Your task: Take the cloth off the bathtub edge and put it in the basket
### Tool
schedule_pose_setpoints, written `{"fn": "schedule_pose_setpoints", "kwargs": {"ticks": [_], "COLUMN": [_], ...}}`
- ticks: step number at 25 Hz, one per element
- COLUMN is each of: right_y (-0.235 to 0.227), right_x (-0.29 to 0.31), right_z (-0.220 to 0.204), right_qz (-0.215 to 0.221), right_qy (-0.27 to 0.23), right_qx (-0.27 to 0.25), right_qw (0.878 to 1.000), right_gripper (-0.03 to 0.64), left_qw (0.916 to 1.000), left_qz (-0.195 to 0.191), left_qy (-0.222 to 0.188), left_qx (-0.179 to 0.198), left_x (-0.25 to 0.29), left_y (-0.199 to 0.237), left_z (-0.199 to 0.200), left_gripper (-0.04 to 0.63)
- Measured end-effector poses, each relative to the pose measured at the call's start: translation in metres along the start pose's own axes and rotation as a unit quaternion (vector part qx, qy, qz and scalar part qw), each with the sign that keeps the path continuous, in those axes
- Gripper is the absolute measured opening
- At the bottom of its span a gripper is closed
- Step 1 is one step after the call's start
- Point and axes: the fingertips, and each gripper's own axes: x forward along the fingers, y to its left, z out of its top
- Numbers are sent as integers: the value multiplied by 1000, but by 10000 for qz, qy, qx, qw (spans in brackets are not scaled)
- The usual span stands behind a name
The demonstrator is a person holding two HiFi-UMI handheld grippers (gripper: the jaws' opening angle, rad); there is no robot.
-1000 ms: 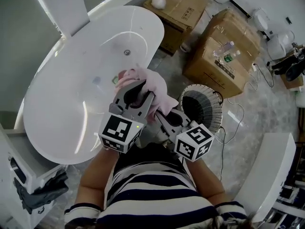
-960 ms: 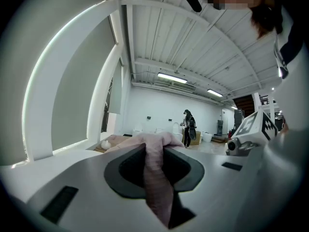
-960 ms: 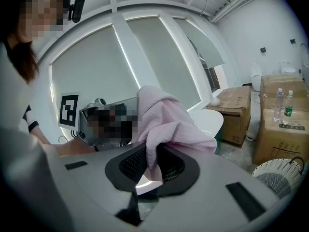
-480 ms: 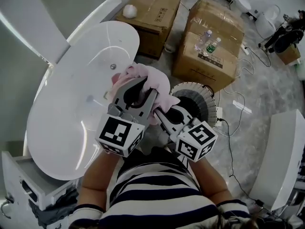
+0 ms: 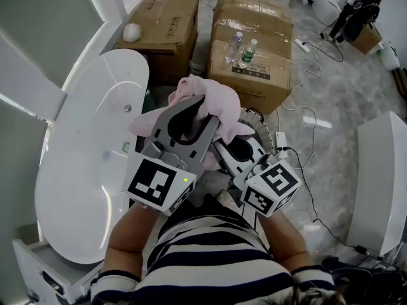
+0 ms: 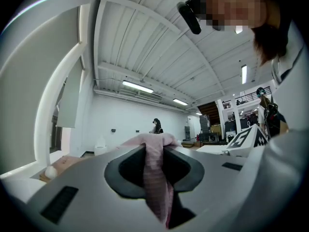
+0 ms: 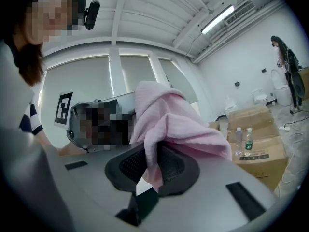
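A pink cloth (image 5: 213, 100) hangs bunched in the air, pinched by both grippers. My left gripper (image 5: 196, 110) is shut on a fold of it, and the pink cloth (image 6: 155, 170) runs down between its jaws. My right gripper (image 5: 224, 146) sits just below and to the right, shut on another part of the pink cloth (image 7: 166, 122), which drapes over its jaws. The white bathtub (image 5: 82, 151) lies to the left, and the cloth is off its edge. The round ribbed basket (image 5: 272, 146) shows only partly, under the cloth and grippers.
Two cardboard boxes (image 5: 251, 40) stand behind the basket, one with two bottles (image 5: 241, 48) on top. Cables (image 5: 311, 122) trail over the marble floor at the right. A white fixture (image 5: 381, 183) fills the right edge. A white cabinet (image 5: 38, 272) stands at the lower left.
Both grippers have carried the cloth away from the tub rim to the right, over the basket. The view has swung, so the tub now lies further left.
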Motion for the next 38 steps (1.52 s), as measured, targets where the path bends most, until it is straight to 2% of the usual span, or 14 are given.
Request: {"fn": "schedule_pose_setpoints", "kwargs": {"ticks": [9,19,28,38], "right_y": [-63,-113,-141,-174], "right_x": [-62,-114,-107,-77], "right_z": [17,-3,-43,-95], "right_qz": [-759,-1354,-1702,-2139], "right_qy": [-343,-271,100,598], "right_qx": [30,226,615,1302], "right_qw": [9965,9902,9834,9663], "right_gripper": [61,61,61,61], "left_qw": [9961,9899,9828,9651], "left_qz": [-875,-1381,-1560,-1839], "left_qy": [-59,232,826,1603], "left_qx": [-14,-197,-539,-958], "left_x": [70,117,135,155], "left_y": [-65,-117,-110,-81], "left_z": [-1,-35,-89,-161], "left_gripper": [92,92,92,92]}}
